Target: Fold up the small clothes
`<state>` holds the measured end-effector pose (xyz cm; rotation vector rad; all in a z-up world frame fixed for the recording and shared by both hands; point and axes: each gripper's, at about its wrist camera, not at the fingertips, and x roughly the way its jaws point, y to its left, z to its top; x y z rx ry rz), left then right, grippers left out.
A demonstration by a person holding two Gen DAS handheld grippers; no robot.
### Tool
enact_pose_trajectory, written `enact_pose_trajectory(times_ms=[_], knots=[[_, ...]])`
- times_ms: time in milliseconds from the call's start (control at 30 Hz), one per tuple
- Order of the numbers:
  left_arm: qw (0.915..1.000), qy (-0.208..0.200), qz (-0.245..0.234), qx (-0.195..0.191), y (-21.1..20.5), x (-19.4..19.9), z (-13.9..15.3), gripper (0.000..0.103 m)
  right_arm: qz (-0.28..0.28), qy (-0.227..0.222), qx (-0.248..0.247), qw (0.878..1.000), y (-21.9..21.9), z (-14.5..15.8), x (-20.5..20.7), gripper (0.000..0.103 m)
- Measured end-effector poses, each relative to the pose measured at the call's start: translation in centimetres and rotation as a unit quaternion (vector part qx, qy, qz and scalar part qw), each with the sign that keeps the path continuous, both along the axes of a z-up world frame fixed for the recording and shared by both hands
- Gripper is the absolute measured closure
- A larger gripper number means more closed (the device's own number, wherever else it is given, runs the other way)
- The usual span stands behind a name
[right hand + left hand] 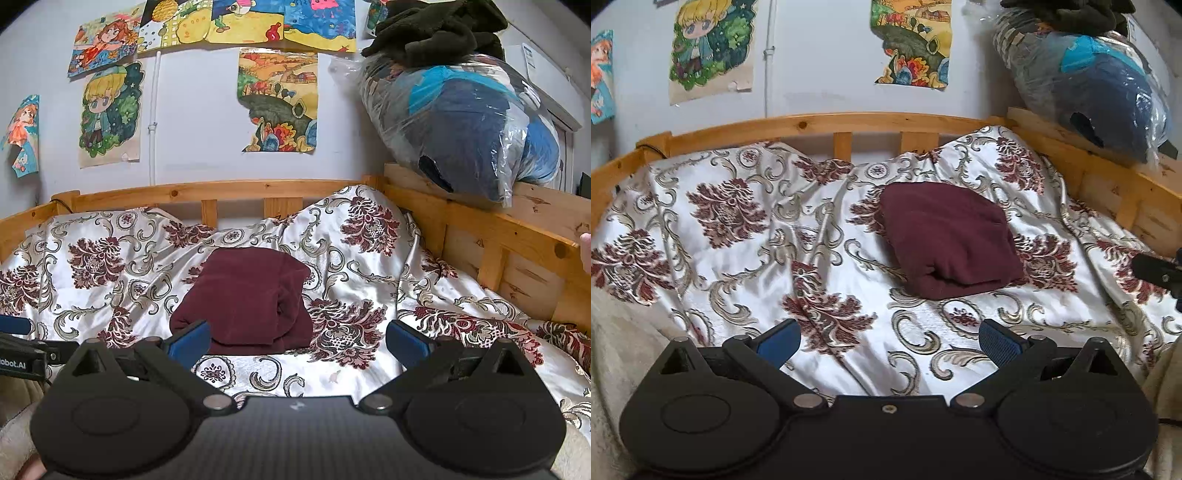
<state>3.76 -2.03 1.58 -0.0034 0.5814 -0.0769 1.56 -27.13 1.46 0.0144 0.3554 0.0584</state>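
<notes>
A maroon garment lies folded into a compact bundle on the patterned bedspread. It also shows in the right wrist view. My left gripper is open and empty, held back from the bundle, near the front of the bed. My right gripper is open and empty, just in front of the bundle's near edge. The right gripper's body shows at the right edge of the left wrist view; the left gripper shows at the left edge of the right wrist view.
A wooden bed rail runs along the back and right side. A plastic bag of clothes rests on the right rail with a dark garment on top. Drawings hang on the wall.
</notes>
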Motion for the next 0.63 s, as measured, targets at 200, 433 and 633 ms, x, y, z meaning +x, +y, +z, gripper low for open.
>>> enact_pose_trajectory(times_ms=[200, 433, 633], knots=[[0.9999, 0.0, 0.011, 0.013, -0.28, 0.16, -0.23, 0.001, 0.003, 0.002, -0.006, 1.0, 0.03, -0.03, 0.09, 0.0], [0.9998, 0.001, 0.014, 0.017, -0.36, 0.26, -0.23, 0.001, 0.005, 0.004, -0.011, 1.0, 0.19, -0.09, 0.17, 0.0], [0.9997, 0.003, 0.016, 0.018, -0.36, 0.31, -0.26, 0.001, 0.007, 0.005, -0.017, 1.0, 0.24, -0.17, 0.29, 0.0]])
